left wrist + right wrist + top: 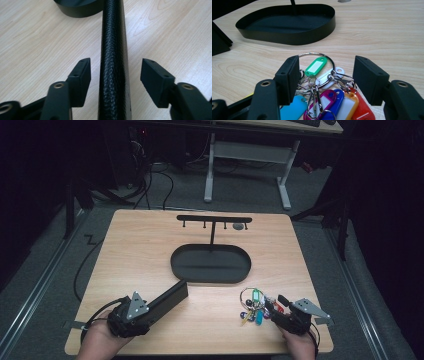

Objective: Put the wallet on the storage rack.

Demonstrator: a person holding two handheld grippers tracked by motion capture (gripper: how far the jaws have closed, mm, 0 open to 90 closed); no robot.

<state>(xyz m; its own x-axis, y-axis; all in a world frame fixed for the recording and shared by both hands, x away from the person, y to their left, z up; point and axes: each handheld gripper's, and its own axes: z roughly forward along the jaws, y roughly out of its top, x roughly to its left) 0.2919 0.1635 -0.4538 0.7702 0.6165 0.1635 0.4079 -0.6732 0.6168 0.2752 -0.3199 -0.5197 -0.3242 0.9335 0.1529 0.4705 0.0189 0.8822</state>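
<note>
The pale wooden tabletop (150, 250) is brightly and evenly lit from above, while the room around it falls into near darkness. The black oval metal tray (210, 263) casts only a faint, soft shadow on it. In both gripper views the nearest black parts blur; a dull sheen runs along the black textured bar (113, 62).

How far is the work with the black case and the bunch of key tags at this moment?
Nothing looks finished: the oval tray holds nothing, and the hooks of its rack are bare. In hand: the left gripper straddles the long black case, pads apart from it; the right gripper is open around the key tags on the table. Gripping and placing both probably remain.
</note>
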